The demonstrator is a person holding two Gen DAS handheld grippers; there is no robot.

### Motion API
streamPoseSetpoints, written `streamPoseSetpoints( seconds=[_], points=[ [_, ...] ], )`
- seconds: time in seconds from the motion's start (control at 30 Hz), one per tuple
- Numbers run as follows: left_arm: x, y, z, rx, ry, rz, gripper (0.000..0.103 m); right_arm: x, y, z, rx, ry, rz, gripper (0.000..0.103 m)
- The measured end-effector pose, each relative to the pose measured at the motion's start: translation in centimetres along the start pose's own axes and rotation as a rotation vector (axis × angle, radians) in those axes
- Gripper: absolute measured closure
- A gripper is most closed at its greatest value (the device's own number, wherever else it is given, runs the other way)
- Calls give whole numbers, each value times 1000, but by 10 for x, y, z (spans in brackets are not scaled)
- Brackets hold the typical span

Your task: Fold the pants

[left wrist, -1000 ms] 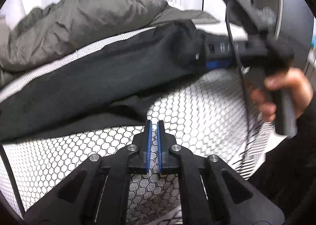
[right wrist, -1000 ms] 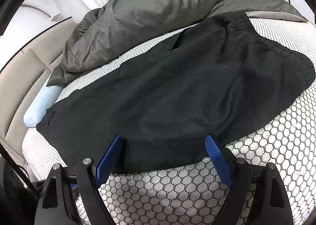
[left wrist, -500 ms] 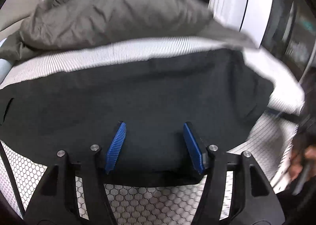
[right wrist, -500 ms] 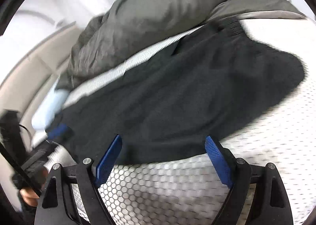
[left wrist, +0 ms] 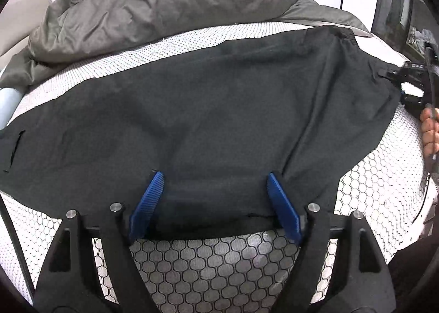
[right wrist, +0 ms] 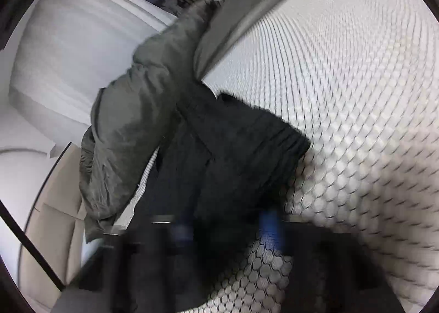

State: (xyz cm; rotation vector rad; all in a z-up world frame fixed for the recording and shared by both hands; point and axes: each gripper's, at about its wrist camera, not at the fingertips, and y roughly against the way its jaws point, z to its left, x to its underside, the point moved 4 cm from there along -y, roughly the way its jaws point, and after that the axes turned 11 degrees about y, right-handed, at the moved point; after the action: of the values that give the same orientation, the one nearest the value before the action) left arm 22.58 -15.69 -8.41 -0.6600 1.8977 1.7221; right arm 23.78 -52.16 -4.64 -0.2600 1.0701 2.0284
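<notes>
The black pants (left wrist: 219, 109) lie spread flat on a bed (left wrist: 225, 260) with a white cover that has a honeycomb print. A gray blanket (left wrist: 153, 2) is heaped on the far side of the bed, just past the pants.

The left hand-held gripper (left wrist: 214, 197) sits at the near edge of the pants. Its 2 blue pads (left wrist: 146, 203) are spread wide and opening more. The hem lies between them, but they do not press on it.

The right hand-held gripper (right wrist: 227, 226) is at the right end of the pants. The right wrist view is blurred, but its jaws are closing, and black cloth lies between them. In the left wrist view the pants corner at the far right looks pulled toward this gripper. I think it is pinching the pants there. A hand (left wrist: 430, 131) holds its handle.

The step looks like getting hold of 2 spots on the pants to start a fold. No fold is made yet.

Next, the left gripper needs to close on the near hem. Then both can lift and bring 1 part of the pants over the other. The cloth is thin and floppy, so a weak pinch could slip.
</notes>
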Motion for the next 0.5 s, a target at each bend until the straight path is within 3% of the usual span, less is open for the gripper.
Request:
streamPoseSetpoints(
  seconds=[0.1, 0.2, 0.27, 0.3, 0.33, 0.37, 0.4, 0.43, 0.47, 0.5],
  points=[
    [-2, -1, 4, 14, 9, 10, 27, -6, 27, 10, -102, -24, -77, 90],
    [-2, 0, 7, 27, 15, 12, 24, -2, 71, 37, -36, 150, -143, 90],
    [-1, 2, 8, 25, 13, 12, 23, 8, 67, 21, 79, 158, -88, 90],
    [0, 2, 8, 26, 14, 12, 23, 16, 51, 0, 106, 98, -8, 88],
    [0, 2, 7, 24, 16, 13, 23, 22, 39, -17, 117, 45, 45, 87],
    [0, 3, 8, 23, 21, 16, 24, 24, 33, -31, 71, -25, 54, 86],
    [-1, 5, 9, 24, 30, 19, 24, 21, 36, -32, 21, -54, 39, 83],
    [-2, 7, 11, 24, 43, 23, 24, 17, 41, -28, 12, -45, 33, 69],
    [-3, 13, 14, 33, 61, 27, 24, 12, 50, -23, 42, -13, 7, 58],
    [-3, 17, 15, 44, 72, 24, 24, 8, 60, -20, 92, 26, -34, 39]
  ],
)
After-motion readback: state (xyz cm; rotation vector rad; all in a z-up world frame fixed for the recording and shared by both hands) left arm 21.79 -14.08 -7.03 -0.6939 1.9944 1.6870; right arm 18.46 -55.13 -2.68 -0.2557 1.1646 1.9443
